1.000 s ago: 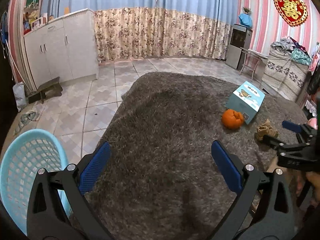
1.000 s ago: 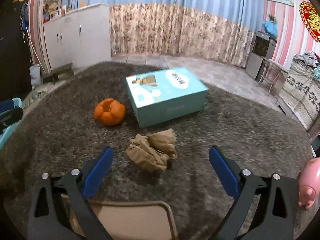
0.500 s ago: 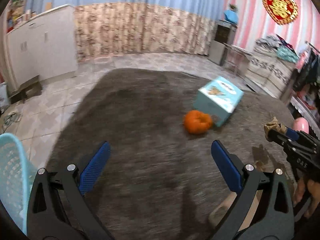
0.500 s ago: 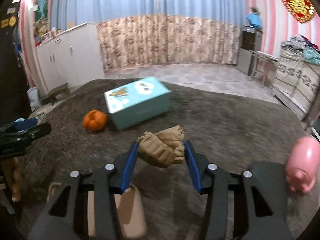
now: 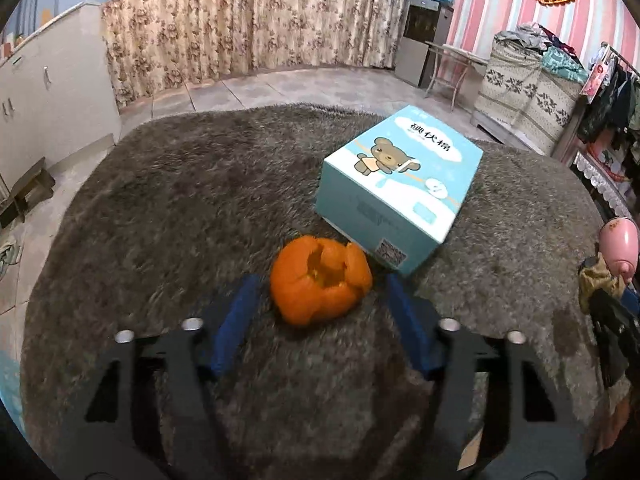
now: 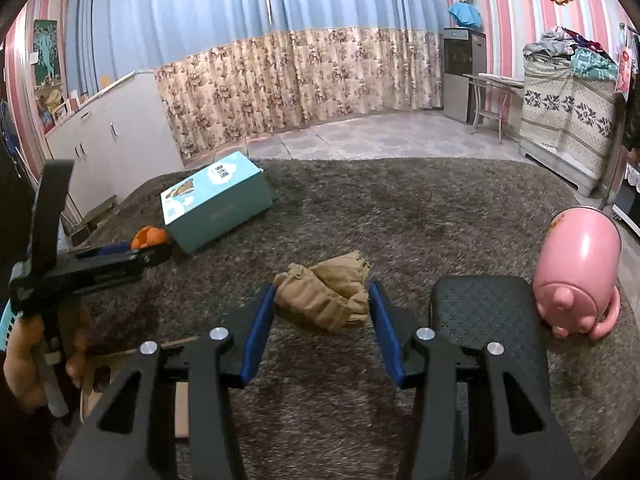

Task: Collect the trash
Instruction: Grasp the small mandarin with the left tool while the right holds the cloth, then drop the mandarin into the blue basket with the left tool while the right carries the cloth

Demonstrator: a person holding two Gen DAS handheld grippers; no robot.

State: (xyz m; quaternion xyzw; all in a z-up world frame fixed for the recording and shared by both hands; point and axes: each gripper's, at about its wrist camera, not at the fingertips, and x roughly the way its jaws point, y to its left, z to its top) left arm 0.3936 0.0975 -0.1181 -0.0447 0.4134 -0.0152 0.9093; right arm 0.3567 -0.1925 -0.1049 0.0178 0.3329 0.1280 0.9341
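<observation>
shaggy grey table cover [image 5: 168,216], orange peel [image 5: 320,286] touching teal tissue box [image 5: 400,184]; pink piggy bank [image 6: 576,272], black pad [image 6: 484,308]

A grey shaggy rug [image 6: 440,216] covers the surface; on it lies a light-blue box [image 5: 400,184] printed with a bear, tilted at an angle; a pink pig-shaped pot [image 6: 576,276] stands well to the right of the box; a black padded seat [image 6: 484,312] sits just beside the pig; white cabinets [image 6: 116,144] stand behind the box; floral curtains [image 6: 300,80] hang beyond.
</observation>
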